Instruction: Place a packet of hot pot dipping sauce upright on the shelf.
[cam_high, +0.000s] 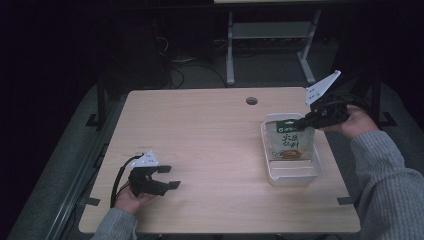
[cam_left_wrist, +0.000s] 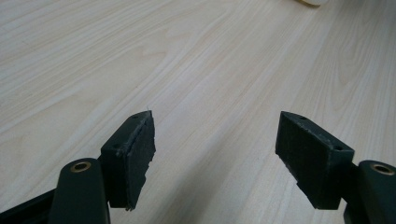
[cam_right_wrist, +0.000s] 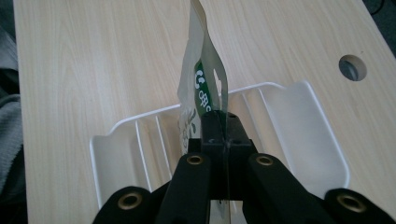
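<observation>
While the right gripper (cam_high: 306, 119) held its jaws clamped together on the top edge of a flat seasoning pouch (cam_high: 291, 142), the packet hung upright over a white plastic tray (cam_high: 272, 176) on the right side of the wooden table (cam_high: 210, 135). From the high view the pouch's lower edge appeared to sit inside the tray, though whether it touched the floor of the tray or hung just above it was hard to tell in the dim light. In the right gripper view the pouch (cam_right_wrist: 201, 88) rose edge-on from between the pressed pads, its green header and hang slot visible, with the ribbed tray (cam_right_wrist: 322, 140) spread beneath and behind it.

At the near left of the table the left gripper (cam_high: 172, 177) rested low, well apart from the tray, its jaws standing wide apart with nothing between them. The left gripper view showed its two black pads (cam_left_wrist: 140, 154) over bare wood grain.

Judged from this, the work was the placing of the pouch in the tray, and it looked most of the way along: the packet was gripped, carried to the tray and partly within its walls. What remained was to lower or lay it down fully, open the jaws and draw the right gripper clear. The left gripper seemed to have no part in this step.
</observation>
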